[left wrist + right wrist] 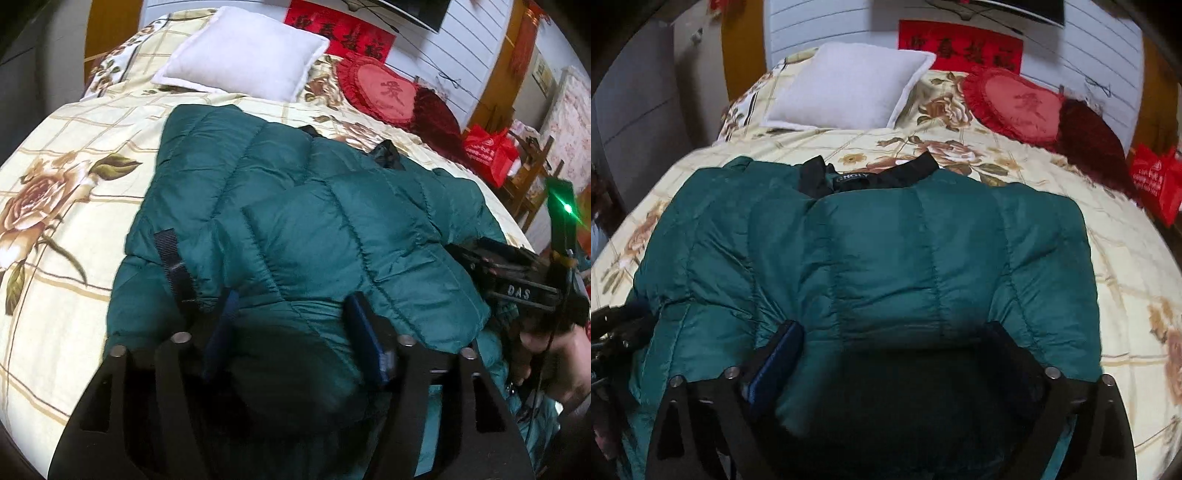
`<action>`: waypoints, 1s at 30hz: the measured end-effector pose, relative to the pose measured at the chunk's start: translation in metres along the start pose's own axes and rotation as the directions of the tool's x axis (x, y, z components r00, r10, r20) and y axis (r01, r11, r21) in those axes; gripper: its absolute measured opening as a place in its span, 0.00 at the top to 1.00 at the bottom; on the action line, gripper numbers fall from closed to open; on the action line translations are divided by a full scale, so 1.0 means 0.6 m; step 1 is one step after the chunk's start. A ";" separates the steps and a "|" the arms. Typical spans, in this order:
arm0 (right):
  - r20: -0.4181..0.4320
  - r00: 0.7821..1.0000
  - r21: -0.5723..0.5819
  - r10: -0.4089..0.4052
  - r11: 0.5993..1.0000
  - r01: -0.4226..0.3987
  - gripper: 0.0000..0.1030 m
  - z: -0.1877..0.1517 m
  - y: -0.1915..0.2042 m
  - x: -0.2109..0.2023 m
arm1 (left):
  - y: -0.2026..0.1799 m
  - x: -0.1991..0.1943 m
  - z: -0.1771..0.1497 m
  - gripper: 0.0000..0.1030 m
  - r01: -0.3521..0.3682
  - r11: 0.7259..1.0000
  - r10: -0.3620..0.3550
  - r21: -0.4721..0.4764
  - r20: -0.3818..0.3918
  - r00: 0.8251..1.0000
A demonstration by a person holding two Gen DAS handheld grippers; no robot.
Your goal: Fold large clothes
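A dark green quilted puffer jacket (871,258) lies folded on a bed covered by a cream bedspread with a brown grid and printed roses (1126,266), its black collar (886,175) turned toward the headboard.

The right wrist view looks straight up the jacket: the right gripper (894,354) stands with its jaws spread wide over the near hem, with cloth between the fingers but no pad pressing on it. Only this view shows the label lettering inside the collar.

The left wrist view sees the jacket from the side. The left gripper (291,317) has its blue pads (364,332) apart, with padded fabric bulging between them, not pinched. Only here does a black webbing strap (173,262) show on the jacket, and at the right edge a hand (554,350) holding the other tool.

Both views show a white square pillow (243,51), a red frilled heart-shaped cushion (384,92) and a red banner with dark characters (960,46).
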State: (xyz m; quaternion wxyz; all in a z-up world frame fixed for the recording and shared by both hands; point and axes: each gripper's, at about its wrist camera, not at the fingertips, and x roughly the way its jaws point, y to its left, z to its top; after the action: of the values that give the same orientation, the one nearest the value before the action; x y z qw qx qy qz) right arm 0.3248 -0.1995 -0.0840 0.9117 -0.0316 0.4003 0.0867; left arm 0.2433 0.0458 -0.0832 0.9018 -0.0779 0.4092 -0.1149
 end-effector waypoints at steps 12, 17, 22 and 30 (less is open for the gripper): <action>0.042 0.998 0.026 -0.049 0.999 0.048 0.01 -0.056 -0.014 -0.198 | 0.023 -0.068 0.005 0.31 -0.027 0.999 0.026 0.042 0.015 1.000; 0.030 0.995 0.091 -0.093 0.992 0.090 0.01 -0.171 -0.061 -0.277 | 0.054 -0.106 -0.028 0.31 -0.062 0.997 0.062 0.040 0.005 0.998; 0.035 0.987 0.113 -0.158 0.982 0.153 0.01 -0.262 -0.084 -0.336 | 0.088 -0.189 -0.071 0.31 -0.108 0.993 0.106 0.053 0.039 0.994; -0.084 0.996 0.184 -0.020 0.982 0.035 0.01 -0.348 -0.133 -0.339 | 0.164 -0.237 -0.185 0.31 -0.152 0.985 0.146 -0.079 -0.078 0.986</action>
State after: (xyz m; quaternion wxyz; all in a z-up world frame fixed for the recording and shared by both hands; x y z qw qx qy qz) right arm 0.0530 -0.3313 -0.0765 0.8947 0.0441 0.4431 0.0351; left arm 0.0830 0.1737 -0.0764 0.8884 -0.0812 0.4506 -0.0324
